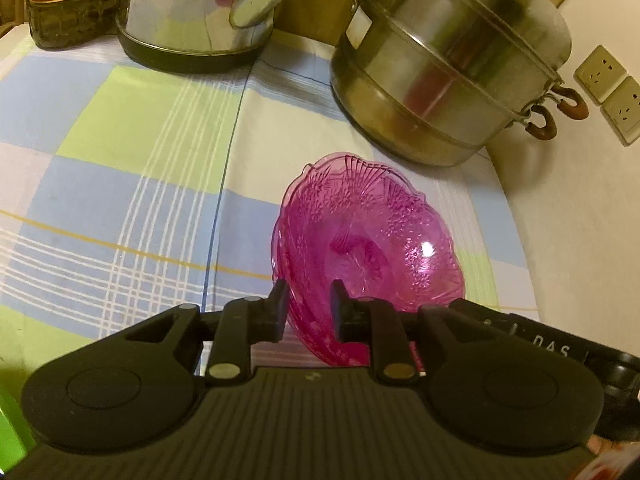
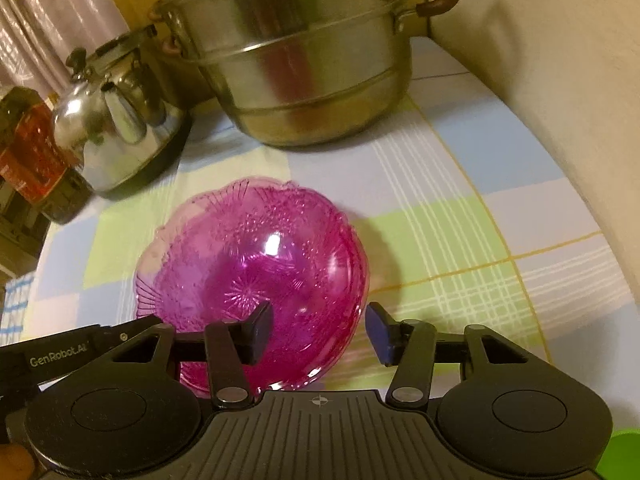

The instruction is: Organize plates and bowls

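A pink patterned glass bowl [image 1: 372, 232] [image 2: 248, 248], seemingly a nested stack of two, rests on the checked tablecloth [image 1: 140, 160]. My left gripper [image 1: 310, 312] straddles its near-left rim with a narrow gap. One finger is outside the wall and one inside, and the pads do not visibly press on it. The left gripper's black body [image 2: 80, 350] also shows at the bowl's left side in the right wrist view. My right gripper [image 2: 320, 330] stands open across the near-right rim. Its left finger is inside the bowl and its right finger is clear of the wall.
A tall steel steamer pot [image 1: 448, 64] [image 2: 304, 60] stands close behind the bowl. A steel kettle [image 1: 200, 12] [image 2: 116, 120] and an oil bottle [image 1: 68, 0] [image 2: 32, 160] sit at the back left. A wall with sockets [image 1: 608, 88] borders the table's right side.
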The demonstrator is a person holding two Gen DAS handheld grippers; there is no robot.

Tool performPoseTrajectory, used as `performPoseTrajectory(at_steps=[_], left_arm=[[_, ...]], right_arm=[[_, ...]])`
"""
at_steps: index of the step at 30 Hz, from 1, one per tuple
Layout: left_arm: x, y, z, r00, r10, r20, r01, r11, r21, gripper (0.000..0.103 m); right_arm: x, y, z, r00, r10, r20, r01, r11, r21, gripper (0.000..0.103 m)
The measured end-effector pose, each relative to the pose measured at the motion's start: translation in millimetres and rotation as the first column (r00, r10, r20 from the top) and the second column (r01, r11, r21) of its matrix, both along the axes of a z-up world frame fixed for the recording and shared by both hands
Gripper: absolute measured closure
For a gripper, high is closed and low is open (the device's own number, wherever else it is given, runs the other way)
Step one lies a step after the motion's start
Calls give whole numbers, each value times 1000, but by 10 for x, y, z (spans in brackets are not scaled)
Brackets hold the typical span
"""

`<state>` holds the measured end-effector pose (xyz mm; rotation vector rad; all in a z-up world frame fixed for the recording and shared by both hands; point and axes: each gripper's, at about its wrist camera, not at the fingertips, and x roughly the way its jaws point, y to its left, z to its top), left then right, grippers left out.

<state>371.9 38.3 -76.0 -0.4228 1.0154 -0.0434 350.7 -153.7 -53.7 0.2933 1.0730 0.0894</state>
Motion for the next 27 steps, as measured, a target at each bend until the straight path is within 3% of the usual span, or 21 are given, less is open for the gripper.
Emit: performPoseTrajectory(at_steps=[7,10,17,27], left_arm=[[-16,84,36,1000,19,21,-19,1000,1,85],[-15,140,42,998,48,37,-48,999,0,90],[21,145,24,999,34,29,-33,999,-16,90],[-375,96,370,996,10,85,-9,1000,-17,90]], right_arm=[[-79,-78,105,999,-28,17,28,1000,8,52],[-111,-109,121,999,-36,20,35,999,10,52],[-118,-181,93,999,-48,11,48,999,17,52],[-401,-181,379,999,-30,29,29,999,32,52]])
